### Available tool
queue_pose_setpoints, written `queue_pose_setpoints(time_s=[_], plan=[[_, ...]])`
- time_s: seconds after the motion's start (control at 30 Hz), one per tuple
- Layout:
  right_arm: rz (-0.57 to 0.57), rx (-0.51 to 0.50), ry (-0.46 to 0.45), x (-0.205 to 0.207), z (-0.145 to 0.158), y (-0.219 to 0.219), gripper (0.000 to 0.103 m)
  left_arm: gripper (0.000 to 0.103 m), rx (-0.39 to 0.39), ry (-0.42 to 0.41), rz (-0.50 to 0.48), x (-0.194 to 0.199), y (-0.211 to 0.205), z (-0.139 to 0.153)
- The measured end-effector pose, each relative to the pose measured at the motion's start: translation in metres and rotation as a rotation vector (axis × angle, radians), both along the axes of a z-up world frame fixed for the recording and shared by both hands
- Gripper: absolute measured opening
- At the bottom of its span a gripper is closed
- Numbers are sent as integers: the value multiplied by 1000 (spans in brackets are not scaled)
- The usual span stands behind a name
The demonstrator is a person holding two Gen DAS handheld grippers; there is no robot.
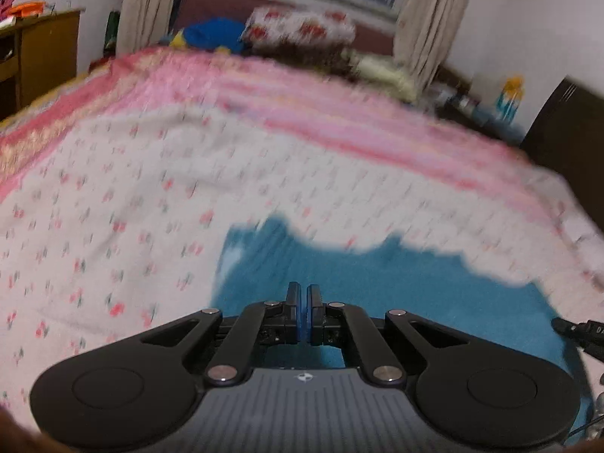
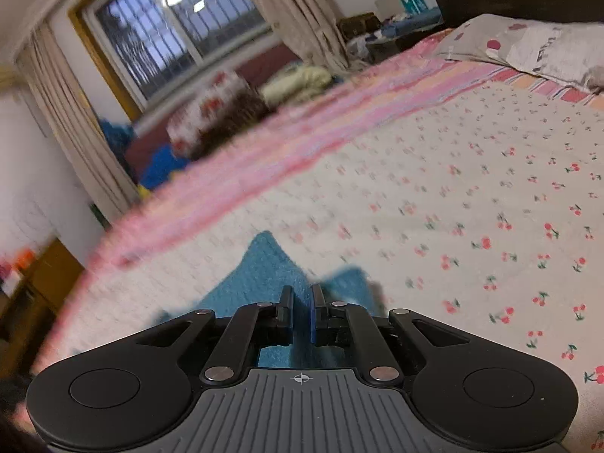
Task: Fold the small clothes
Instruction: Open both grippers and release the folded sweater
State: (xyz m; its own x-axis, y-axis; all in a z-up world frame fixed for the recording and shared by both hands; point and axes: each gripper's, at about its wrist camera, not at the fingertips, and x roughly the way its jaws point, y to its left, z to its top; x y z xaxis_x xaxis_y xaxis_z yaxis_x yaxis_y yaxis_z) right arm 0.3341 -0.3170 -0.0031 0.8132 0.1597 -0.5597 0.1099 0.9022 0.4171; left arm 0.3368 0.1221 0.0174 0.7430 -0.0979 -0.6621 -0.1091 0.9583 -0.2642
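Note:
A small teal-blue garment point(image 1: 377, 283) lies on the cherry-print bedsheet point(image 1: 113, 188). My left gripper point(image 1: 304, 294) is above its near part with the jaws nearly together; nothing shows between the blue pads. In the right wrist view the same garment point(image 2: 260, 271) shows with a pointed corner towards the far side. My right gripper point(image 2: 302, 298) is over it, jaws close with a narrow gap; whether cloth is pinched is hidden. Both views are motion-blurred.
The bed has a pink striped border point(image 1: 339, 113). A pillow point(image 2: 528, 49) lies at its head on the right. A wooden cabinet point(image 1: 45, 56) stands left of the bed. Piled bedding point(image 1: 302, 34) sits under the window beyond the bed. Part of the other gripper point(image 1: 581, 330) shows at right.

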Motion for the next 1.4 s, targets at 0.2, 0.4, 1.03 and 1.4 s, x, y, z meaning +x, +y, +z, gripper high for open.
queue_pose_setpoints(time_s=[0.2, 0.4, 1.03, 1.4], plan=[[1, -55, -8, -2, 0, 7, 17, 9, -54, -19, 35, -17, 9, -2], [-31, -45, -96, -16, 23, 6, 17, 11, -35, -47, 61, -46, 12, 8], [230, -162, -24, -26, 14, 58, 17, 14, -32, -7, 128, -108, 10, 2], [245, -127, 13, -27, 3, 64, 19, 23, -164, -27, 158, -120, 25, -2]])
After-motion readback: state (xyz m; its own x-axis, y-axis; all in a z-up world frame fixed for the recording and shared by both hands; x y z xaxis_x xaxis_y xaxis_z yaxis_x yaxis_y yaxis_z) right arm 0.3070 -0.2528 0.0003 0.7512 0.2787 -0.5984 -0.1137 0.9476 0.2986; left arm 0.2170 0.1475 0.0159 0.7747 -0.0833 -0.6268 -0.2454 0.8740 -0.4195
